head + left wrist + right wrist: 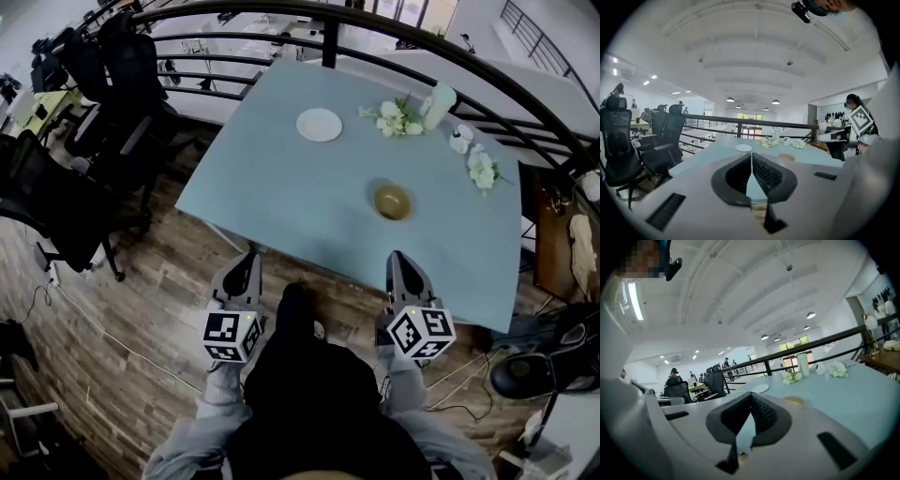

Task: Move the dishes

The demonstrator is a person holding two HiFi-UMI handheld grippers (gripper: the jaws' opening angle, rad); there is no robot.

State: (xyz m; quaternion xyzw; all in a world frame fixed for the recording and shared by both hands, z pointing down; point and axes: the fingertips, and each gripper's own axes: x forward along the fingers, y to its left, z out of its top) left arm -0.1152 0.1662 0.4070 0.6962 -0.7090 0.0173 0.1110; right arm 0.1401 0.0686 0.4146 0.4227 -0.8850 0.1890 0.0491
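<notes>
Brown bowl lay just ahead of right gripper, the nearer one | white plate farther, toward left gripper | both jaws were closed together, holding nothing

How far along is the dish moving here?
Nothing looks done: plate and bowl sit apart on the table, untouched. In hand: nothing; left gripper and right gripper are shut, empty, at the table's near edge. Left: both dishes.
</notes>
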